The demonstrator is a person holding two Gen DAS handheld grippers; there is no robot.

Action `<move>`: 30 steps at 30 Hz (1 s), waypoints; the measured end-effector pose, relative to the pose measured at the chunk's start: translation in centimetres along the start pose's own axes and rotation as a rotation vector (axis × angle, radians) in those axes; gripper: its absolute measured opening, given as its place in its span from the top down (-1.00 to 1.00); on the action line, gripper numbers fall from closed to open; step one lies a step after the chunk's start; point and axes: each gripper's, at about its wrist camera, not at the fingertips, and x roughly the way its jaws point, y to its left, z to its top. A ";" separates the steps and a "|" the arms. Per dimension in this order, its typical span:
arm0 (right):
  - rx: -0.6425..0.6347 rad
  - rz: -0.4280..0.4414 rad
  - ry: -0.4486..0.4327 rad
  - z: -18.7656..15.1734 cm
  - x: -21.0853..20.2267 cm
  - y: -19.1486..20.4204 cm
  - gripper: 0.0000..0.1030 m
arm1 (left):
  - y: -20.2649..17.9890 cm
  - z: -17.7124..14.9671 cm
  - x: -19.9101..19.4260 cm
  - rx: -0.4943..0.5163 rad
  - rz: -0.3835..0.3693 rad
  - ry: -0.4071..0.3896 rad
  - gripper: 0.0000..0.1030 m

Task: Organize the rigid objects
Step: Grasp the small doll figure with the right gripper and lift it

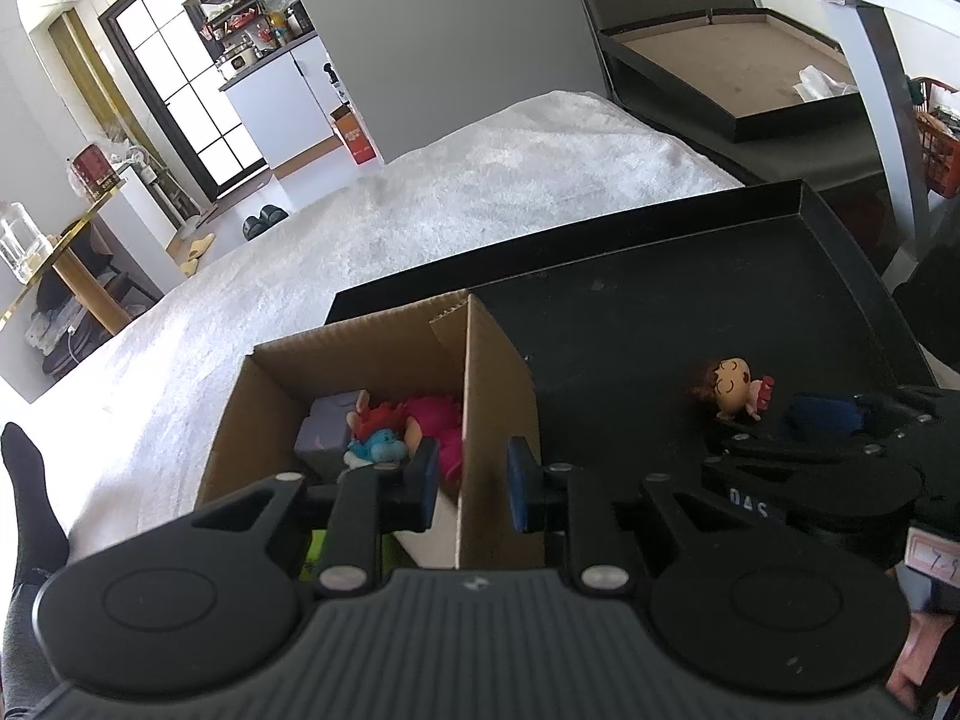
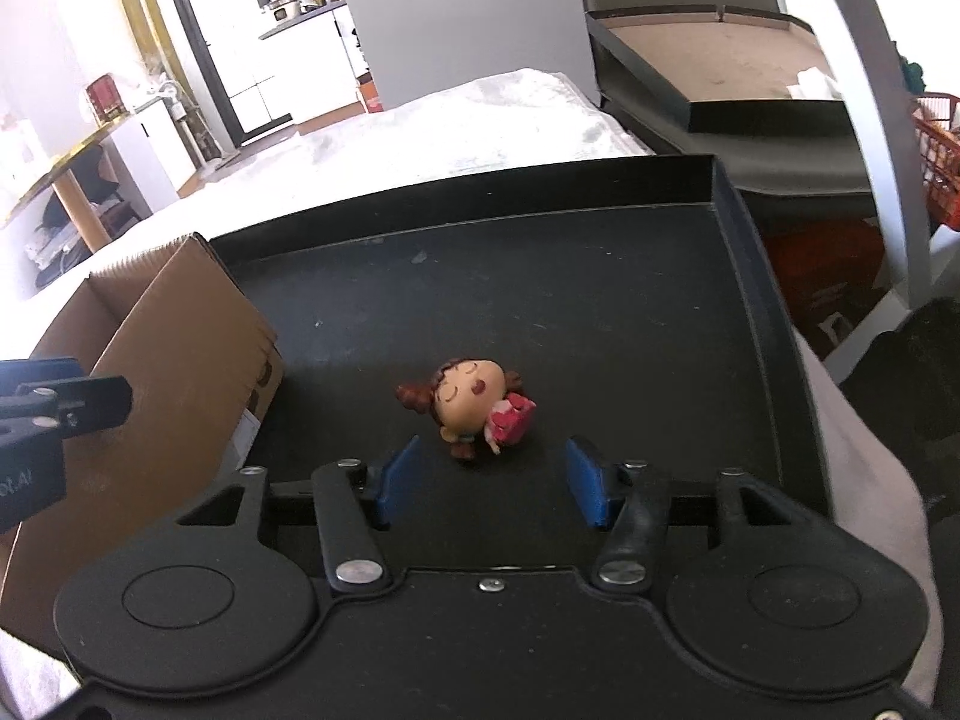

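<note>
A small doll [image 2: 471,405] is seen lying on its side on the black tray [image 2: 540,276], just ahead of the right claw [image 2: 489,480], which is spread wide and grips nothing. To that claw's left a cardboard box [image 2: 180,360] stands on the tray. The left claw [image 1: 471,483] is held partly open and empty over the box's right wall, with toys [image 1: 390,438] lying inside just ahead of it.

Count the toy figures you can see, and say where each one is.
3: a doll lying on the black tray; a blue figure and a pink-haired figure inside the cardboard box. More may be hidden in the box.
</note>
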 end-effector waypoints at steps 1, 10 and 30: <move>0.001 0.001 -0.001 0.0 0.2 0.0 -0.05 | -0.1 0.0 0.2 0.002 -0.001 0.002 0.57; -0.029 0.002 -0.024 0.3 1.0 0.5 -0.40 | -0.8 -0.1 1.4 0.016 0.007 0.019 0.57; -0.010 -0.048 -0.006 -0.5 -0.9 0.1 0.29 | -0.3 -0.7 0.4 0.011 -0.011 0.041 0.57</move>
